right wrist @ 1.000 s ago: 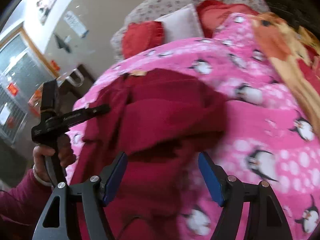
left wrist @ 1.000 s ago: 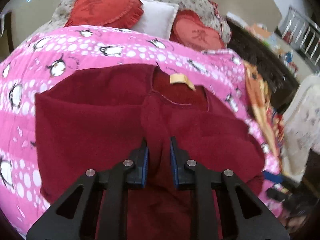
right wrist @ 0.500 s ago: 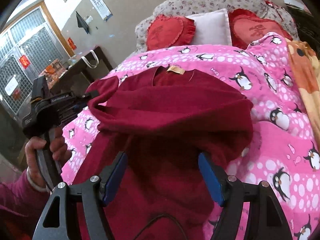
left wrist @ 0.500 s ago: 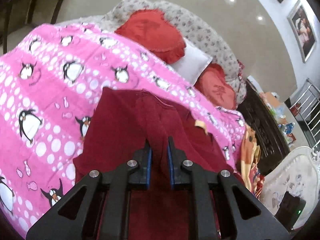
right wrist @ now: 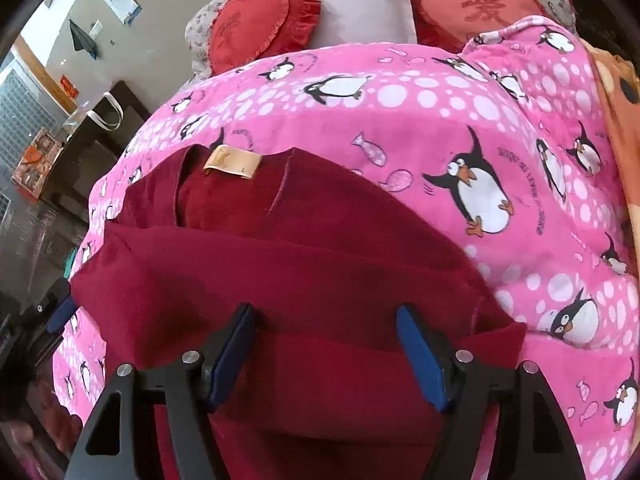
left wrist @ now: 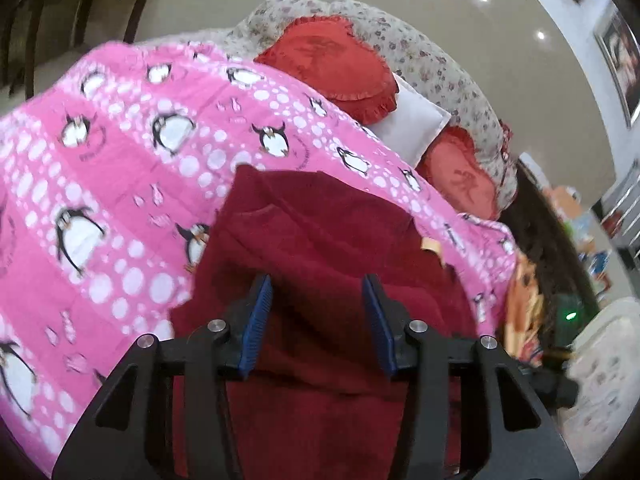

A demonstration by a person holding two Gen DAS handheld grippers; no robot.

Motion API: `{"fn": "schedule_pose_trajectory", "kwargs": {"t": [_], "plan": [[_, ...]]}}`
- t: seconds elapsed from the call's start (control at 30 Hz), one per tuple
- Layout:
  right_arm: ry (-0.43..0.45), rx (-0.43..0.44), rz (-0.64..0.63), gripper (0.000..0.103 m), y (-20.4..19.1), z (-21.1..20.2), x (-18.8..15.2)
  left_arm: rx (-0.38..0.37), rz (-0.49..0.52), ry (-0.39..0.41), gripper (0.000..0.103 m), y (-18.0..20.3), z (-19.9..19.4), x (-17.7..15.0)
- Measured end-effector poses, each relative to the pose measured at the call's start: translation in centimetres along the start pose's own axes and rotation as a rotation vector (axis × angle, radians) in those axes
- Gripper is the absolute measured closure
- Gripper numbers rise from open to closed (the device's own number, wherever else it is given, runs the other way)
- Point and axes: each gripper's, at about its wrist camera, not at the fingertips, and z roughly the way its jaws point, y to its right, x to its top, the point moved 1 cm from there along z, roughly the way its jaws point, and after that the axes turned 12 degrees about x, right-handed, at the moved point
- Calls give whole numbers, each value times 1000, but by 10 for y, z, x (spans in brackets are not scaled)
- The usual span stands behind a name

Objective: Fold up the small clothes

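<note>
Covering nearly the whole bed, the blanket [right wrist: 420, 128] is pink with white dots and penguins; every place below is given from it. At its head end lie two red heart cushions [right wrist: 260, 20] with a white pillow [right wrist: 364, 0] between them, all leaning on a floral headboard [left wrist: 432, 60]; an orange cover [right wrist: 616, 80] lies along its right edge. On the blanket's near half rests the sweater [right wrist: 300, 272], dark red, its neck toward the pillow, one sleeve folded across the chest so that a thick band runs side to side; its tan label [right wrist: 232, 163] shows inside the collar. Over the sweater's lower part the right gripper [right wrist: 324, 356] hangs with jaws wide apart, nothing between the blue pads; the left gripper [left wrist: 318, 320], over the sweater's left side, likewise stands parted and grips no cloth. Off the blanket's left edge, the right view catches a blue pad [right wrist: 62, 314] of the left gripper.
</note>
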Motion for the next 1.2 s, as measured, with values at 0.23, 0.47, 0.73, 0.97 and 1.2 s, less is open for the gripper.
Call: {"fn": "schedule_pose_trajectory", "kwargs": {"t": [0.23,0.47,0.73,0.97,1.2], "plan": [[74,22,-132,32,-17,-75,-37,33,51,32,47,-12,0,1],[-23,-78,-259,70,-21,-40,-80,56,60,-21,47,-5,7,-8],[27,-129,-224,92,2,-76,-110,106,113,16,47,-9,0,-5],[13,-62,-125,73,18,-91,-121,112,120,-35,47,-21,8,-6],[175,5,-13,33,31,-122,-91,110,188,-46,41,-14,24,6]]}}
